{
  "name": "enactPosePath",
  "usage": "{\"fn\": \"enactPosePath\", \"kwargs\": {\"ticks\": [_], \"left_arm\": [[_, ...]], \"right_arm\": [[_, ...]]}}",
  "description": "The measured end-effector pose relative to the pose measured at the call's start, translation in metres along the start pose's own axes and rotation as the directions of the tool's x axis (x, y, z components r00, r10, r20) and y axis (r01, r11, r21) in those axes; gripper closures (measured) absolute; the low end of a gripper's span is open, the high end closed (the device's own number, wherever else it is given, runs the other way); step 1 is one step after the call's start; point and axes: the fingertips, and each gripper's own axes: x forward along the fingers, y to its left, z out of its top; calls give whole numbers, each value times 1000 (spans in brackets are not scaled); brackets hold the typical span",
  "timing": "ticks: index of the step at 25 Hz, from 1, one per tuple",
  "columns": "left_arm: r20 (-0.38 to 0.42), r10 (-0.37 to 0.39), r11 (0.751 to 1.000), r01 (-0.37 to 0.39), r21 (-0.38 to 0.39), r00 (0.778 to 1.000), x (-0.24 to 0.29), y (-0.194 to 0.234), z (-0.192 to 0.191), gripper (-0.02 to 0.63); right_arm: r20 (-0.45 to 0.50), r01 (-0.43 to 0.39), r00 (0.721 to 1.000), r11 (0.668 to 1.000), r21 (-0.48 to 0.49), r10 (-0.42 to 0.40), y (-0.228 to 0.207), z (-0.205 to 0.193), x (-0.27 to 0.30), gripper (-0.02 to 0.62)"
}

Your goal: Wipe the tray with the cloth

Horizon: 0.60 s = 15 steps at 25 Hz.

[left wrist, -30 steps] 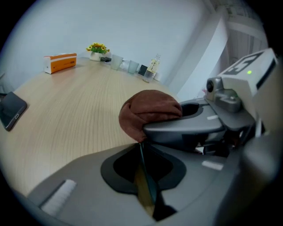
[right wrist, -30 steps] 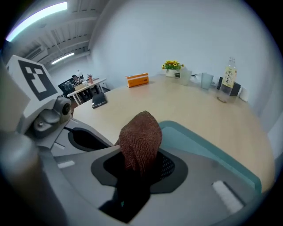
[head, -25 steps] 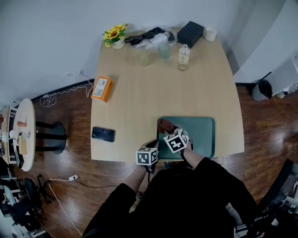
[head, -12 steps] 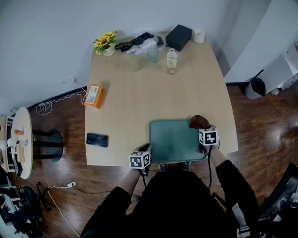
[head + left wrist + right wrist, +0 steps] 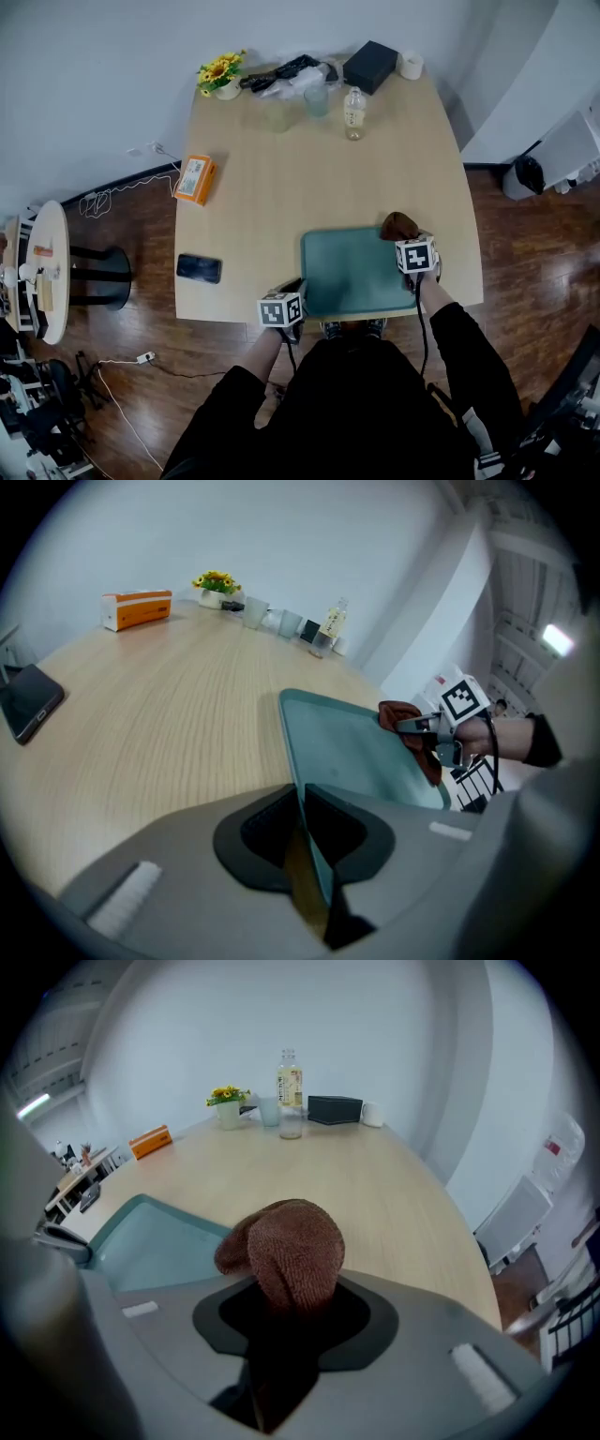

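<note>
One green tray (image 5: pixel 352 272), one brown cloth (image 5: pixel 399 225) at its far right corner clasped in right gripper (image 5: pixel 405 238), left gripper (image 5: pixel 298 289) clenched on near left rim, two cups (image 5: pixel 317 100) far

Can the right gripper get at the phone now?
Probably not: the right gripper is shut on the cloth at the tray's right edge; the phone lies past the tray and the left gripper clamping its rim.

Black sleeves (image 5: pixel 469 347); left gripper (image 5: pixel 296 286), right gripper (image 5: pixel 406 238) bear marker cubes (image 5: pixel 415 255), seemingly cabled.
</note>
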Motion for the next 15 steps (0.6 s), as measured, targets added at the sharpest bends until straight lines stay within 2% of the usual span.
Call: {"fn": "enactPosePath", "kwargs": {"ticks": [2, 4, 7, 10, 12, 15], "left_arm": [[6, 9, 1000, -9, 4, 1000, 0, -1, 0, 589], [18, 25, 999, -25, 27, 1000, 0, -1, 0, 584], [26, 37, 998, -38, 41, 999, -1, -2, 0, 583], [21, 29, 999, -29, 35, 999, 0, -3, 0, 583], [20, 24, 999, -24, 31, 1000, 1, -3, 0, 583], [23, 25, 999, -26, 35, 999, 0, -1, -1, 583]], "right_arm": [[-6, 24, 1000, 996, -86, -25, 9, 18, 2, 472], [-17, -7, 1000, 987, -163, 5, 37, 29, 8, 472], [-20, -123, 992, 959, -255, 122, 106, 42, 16, 472], [-43, -232, 972, 904, -358, 232, 175, 47, 15, 472], [-62, -295, 954, 873, -388, 295, 213, 43, 11, 472], [-89, -355, 933, 847, -397, 350, 246, 27, 3, 472]]}}
